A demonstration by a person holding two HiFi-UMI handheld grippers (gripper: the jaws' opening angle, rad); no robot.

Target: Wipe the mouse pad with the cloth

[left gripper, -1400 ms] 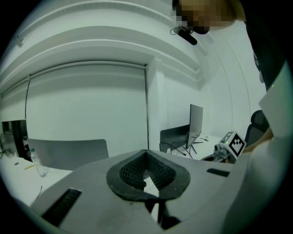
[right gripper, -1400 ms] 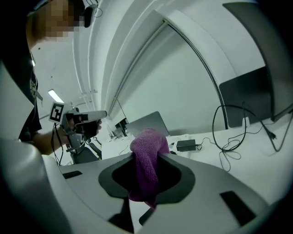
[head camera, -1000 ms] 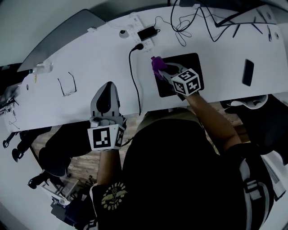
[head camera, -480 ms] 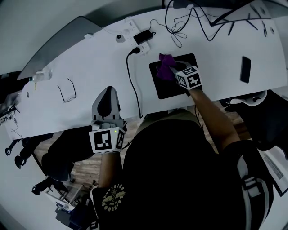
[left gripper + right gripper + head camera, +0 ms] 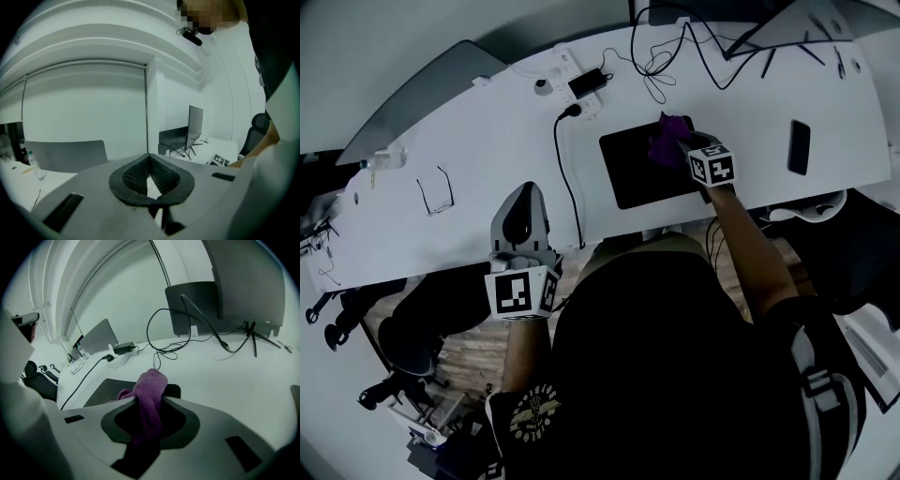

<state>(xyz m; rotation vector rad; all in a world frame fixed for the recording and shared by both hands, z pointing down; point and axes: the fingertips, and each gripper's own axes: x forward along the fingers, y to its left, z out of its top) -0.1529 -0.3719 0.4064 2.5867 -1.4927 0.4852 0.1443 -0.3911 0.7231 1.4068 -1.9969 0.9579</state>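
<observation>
- While your right gripper [image 5: 680, 147] has its jaws closed on the purple cloth [image 5: 149, 387], the cloth's bunched end sticks out past the jaw tips, over the far right corner of the black mouse pad [image 5: 637, 173].
- The pad lies on the white table [image 5: 487, 141] with its near edge close to the table's front edge, so you have little room on the side toward you.
- To the left of the cloth, most of the pad's dark surface is bare, open all the way to its left edge.
- Just beyond that left edge, a black cable [image 5: 567, 178] runs from the power strip [image 5: 567, 75] down to the table's front edge.
- Past the pad's far edge there is a strip of bare table, then a tangle of thin cables [image 5: 661, 61].
- To the right of the pad the table is bare as far as a dark phone [image 5: 800, 147], which lies well apart from the pad.
- Your left gripper [image 5: 523, 192] sits at the table's front edge, left of the black cable and well apart from the pad. Its own view shows its jaws together with nothing between them.
- Further left, a pair of glasses [image 5: 436, 190] lies on the table, apart from both grippers.
</observation>
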